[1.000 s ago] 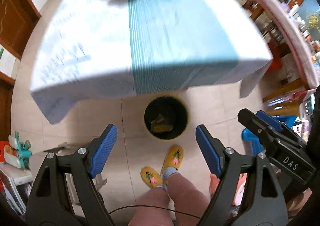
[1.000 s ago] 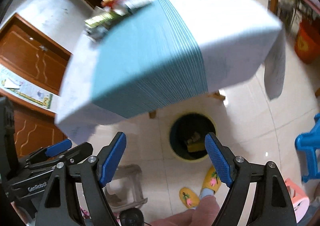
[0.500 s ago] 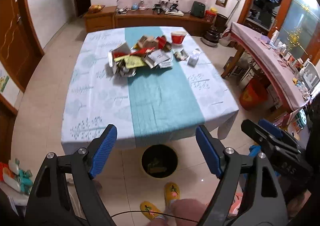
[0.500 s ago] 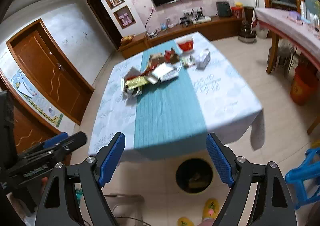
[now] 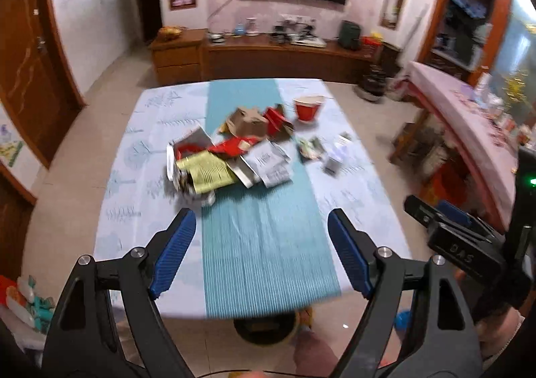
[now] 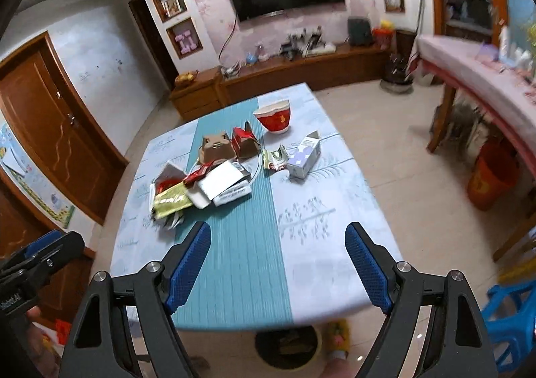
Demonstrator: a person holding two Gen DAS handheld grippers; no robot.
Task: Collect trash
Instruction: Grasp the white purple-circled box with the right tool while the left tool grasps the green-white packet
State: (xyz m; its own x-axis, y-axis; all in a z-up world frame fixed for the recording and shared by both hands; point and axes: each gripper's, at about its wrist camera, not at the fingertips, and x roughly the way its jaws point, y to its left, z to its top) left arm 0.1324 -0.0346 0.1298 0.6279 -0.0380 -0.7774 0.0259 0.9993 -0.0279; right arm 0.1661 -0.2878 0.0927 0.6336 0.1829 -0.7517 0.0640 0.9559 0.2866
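A heap of trash [image 5: 231, 156] [image 6: 204, 177] lies mid-table: gold and red wrappers, flattened cartons, brown and red boxes. A small white carton [image 5: 336, 156] [image 6: 303, 155] and a red bowl [image 5: 308, 108] [image 6: 274, 116] stand to its right. Below the table's near edge sits a round dark bin [image 5: 264, 327] [image 6: 288, 346] with trash inside. My left gripper [image 5: 261, 250] is open and empty over the near end of the teal runner. My right gripper [image 6: 278, 269] is open too, also above the near edge, well short of the heap.
The table [image 5: 134, 210] [image 6: 335, 244] wears a pale cloth with a teal runner. A person's slippered foot [image 6: 338, 339] stands by the bin. An orange bucket [image 6: 490, 177] and a blue stool [image 6: 509, 321] stand at right, a wooden door [image 6: 43, 130] at left.
Both grippers have swung up from facing the floor bin to facing the table top and the room. The heap now lies ahead of them. Both stay open.
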